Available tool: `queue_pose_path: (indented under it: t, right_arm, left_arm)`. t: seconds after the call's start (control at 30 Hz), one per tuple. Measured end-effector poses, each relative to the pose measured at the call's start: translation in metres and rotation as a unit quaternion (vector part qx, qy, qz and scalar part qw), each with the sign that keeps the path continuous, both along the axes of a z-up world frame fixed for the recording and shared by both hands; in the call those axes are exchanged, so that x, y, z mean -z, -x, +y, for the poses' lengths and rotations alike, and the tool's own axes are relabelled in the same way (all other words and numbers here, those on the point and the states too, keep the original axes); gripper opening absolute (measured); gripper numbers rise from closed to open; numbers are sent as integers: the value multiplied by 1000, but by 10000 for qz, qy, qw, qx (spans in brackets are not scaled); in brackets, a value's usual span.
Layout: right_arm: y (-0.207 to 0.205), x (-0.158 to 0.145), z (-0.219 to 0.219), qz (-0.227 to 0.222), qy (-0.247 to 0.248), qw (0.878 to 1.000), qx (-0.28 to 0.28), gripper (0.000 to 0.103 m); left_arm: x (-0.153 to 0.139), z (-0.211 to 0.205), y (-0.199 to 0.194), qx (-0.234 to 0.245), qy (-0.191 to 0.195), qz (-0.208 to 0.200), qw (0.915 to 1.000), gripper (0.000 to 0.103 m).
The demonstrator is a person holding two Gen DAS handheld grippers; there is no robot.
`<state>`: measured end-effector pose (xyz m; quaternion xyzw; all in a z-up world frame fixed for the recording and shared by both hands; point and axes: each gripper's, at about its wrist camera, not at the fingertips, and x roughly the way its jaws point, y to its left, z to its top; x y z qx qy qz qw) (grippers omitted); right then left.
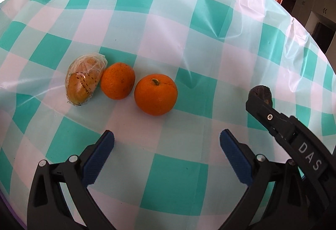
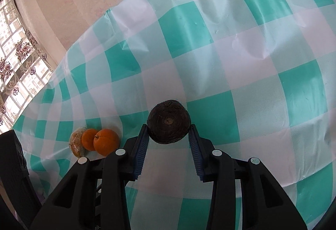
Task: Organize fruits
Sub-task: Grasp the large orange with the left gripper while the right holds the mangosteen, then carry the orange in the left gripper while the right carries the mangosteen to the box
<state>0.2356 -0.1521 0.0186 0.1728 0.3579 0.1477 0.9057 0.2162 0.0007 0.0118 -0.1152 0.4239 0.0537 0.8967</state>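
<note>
Right tongs clamped on dark brown, rough-skinned round fruit, left tongs apart, empty

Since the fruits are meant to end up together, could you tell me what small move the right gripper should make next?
Probably carry the dark brown fruit, clamped in the right gripper, leftward and set it beside the nearer orange, extending the row with the other orange and wrapped fruit.

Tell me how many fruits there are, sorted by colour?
Orange: 2, a left orange and a right orange, both on the tablecloth.
Yellowish, plastic-wrapped: 1, the wrapped fruit.
Dark brown: 1, the brown fruit, held in the right gripper.
Total: 4.
</note>
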Motion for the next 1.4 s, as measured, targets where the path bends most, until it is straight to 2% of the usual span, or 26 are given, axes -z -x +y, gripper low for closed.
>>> queue_pose_path:
  t: [0.17,0.5,0.57,0.6,0.63,0.7,0.73,0.8,0.93,1.1,1.4]
  right_arm:
    - [4,0,-15,-47,-231,9997,94,39]
    - [8,-2,-20,-169,-242,9992,252,39]
    - [8,-3,-19,-174,-219,9993,251,39]
    - [8,-3,-19,-181,-204,9993,244,39]
    - [8,-3,-18,-178,-193,9994,235,39]
    - [8,-2,-18,-166,-191,9994,256,39]
    - [8,-3,-19,-169,-194,9993,260,39]
    - [9,-2,-18,-166,-191,9993,267,39]
    - [6,-1,-17,-139,-183,9994,256,39]
    - [2,1,-15,-83,-180,9996,217,39]
    - [6,6,-16,164,-190,9995,202,39]
  left_arm:
    - [1,-5,-23,-38,-188,179,9997,98]
    - [-3,-10,-56,-261,-345,275,9987,98]
    - [-5,-10,-57,-310,-408,238,9984,90]
    - [-7,-10,-56,-328,-432,186,9984,79]
    - [-9,-8,-56,-338,-446,116,9984,64]
    - [-11,-4,-44,-424,-406,55,9983,48]
    - [-11,1,-41,-458,-299,8,9985,45]
    - [-13,8,-38,-474,-70,-87,9988,44]
    - [-16,14,-30,-495,47,-142,9987,44]
    - [-18,18,-1,-498,250,-334,9979,43]
    - [-21,19,56,-633,344,-338,9968,43]
